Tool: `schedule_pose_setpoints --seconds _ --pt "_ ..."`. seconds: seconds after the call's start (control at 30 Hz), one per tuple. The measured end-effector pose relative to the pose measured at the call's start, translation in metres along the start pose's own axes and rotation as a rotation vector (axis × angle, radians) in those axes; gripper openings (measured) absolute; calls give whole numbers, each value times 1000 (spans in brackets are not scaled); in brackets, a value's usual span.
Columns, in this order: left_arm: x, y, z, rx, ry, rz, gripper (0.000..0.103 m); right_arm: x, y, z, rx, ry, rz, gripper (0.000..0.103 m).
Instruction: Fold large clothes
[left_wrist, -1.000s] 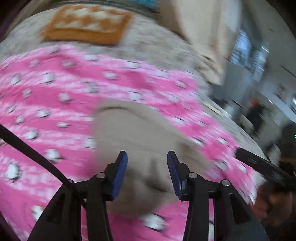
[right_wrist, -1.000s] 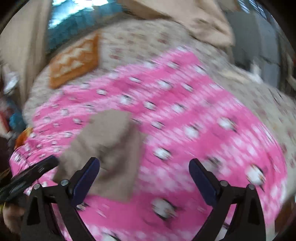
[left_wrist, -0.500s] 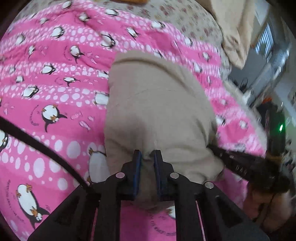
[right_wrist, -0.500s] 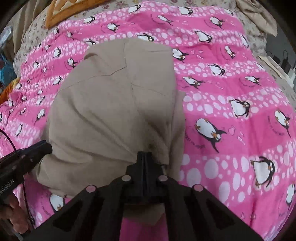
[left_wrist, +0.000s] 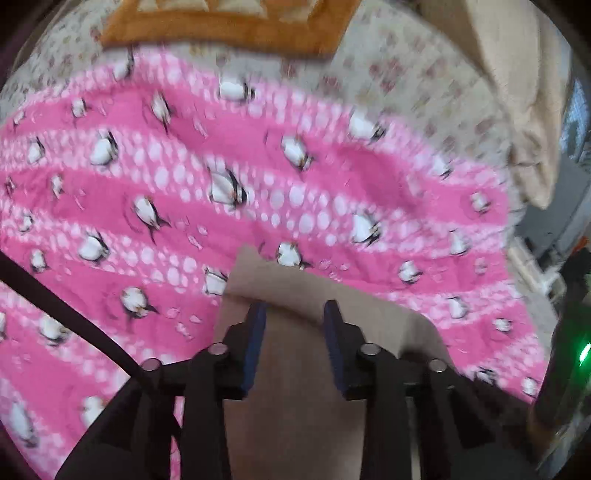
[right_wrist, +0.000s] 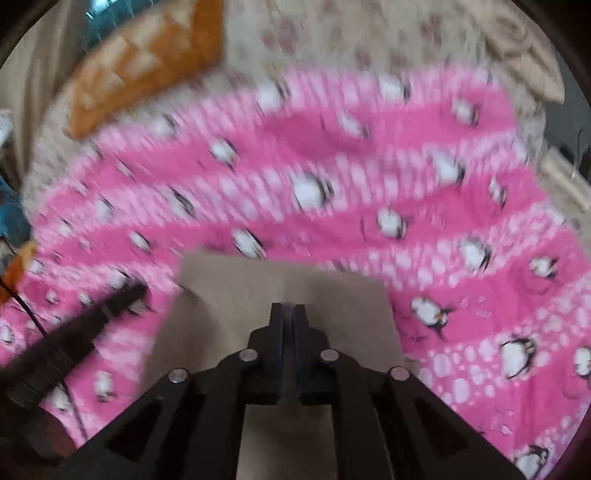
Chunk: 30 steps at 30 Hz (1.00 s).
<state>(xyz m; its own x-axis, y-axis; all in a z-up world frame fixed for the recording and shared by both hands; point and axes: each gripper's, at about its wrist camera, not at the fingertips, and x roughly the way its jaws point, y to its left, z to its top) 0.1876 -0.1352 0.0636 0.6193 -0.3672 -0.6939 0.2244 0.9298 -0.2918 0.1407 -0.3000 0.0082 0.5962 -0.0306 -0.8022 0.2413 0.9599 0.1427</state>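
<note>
A beige garment (left_wrist: 295, 354) lies folded on a pink penguin-print blanket (left_wrist: 258, 177); it also shows in the right wrist view (right_wrist: 258, 295). My left gripper (left_wrist: 294, 310) is open a little, its blue pads either side of the garment's near part. My right gripper (right_wrist: 287, 314) is shut, pinching the garment's edge. The left gripper shows as a dark bar at the left of the right wrist view (right_wrist: 74, 332). Both views are blurred by motion.
The blanket (right_wrist: 406, 184) covers a bed with a floral sheet (left_wrist: 406, 74). An orange patterned pillow (left_wrist: 229, 22) lies at the head; it also shows in the right wrist view (right_wrist: 147, 66). A beige cloth (left_wrist: 528, 110) hangs at the right. A black cable (left_wrist: 66, 314) crosses the left.
My left gripper, shut on the garment half a second ago, has opened slightly. Both grippers have pulled back and lifted; the garment now looks shorter, with a straight far edge. The right gripper stays shut.
</note>
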Motion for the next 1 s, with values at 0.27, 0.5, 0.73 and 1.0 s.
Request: schedule_pose_setpoints --seconds 0.27,0.5,0.73,1.0 --pt "57 -3 -25 16 77 84 18 36 -26 -14 28 40 -24 3" --pt "-13 22 -16 9 81 -23 24 -27 -41 -8 28 -20 95 59" --pt "-47 69 -74 101 84 -66 49 -100 -102 -32 68 -190 66 99" --pt "-38 82 -86 19 117 -191 50 -54 -113 -53 146 -45 302 99"
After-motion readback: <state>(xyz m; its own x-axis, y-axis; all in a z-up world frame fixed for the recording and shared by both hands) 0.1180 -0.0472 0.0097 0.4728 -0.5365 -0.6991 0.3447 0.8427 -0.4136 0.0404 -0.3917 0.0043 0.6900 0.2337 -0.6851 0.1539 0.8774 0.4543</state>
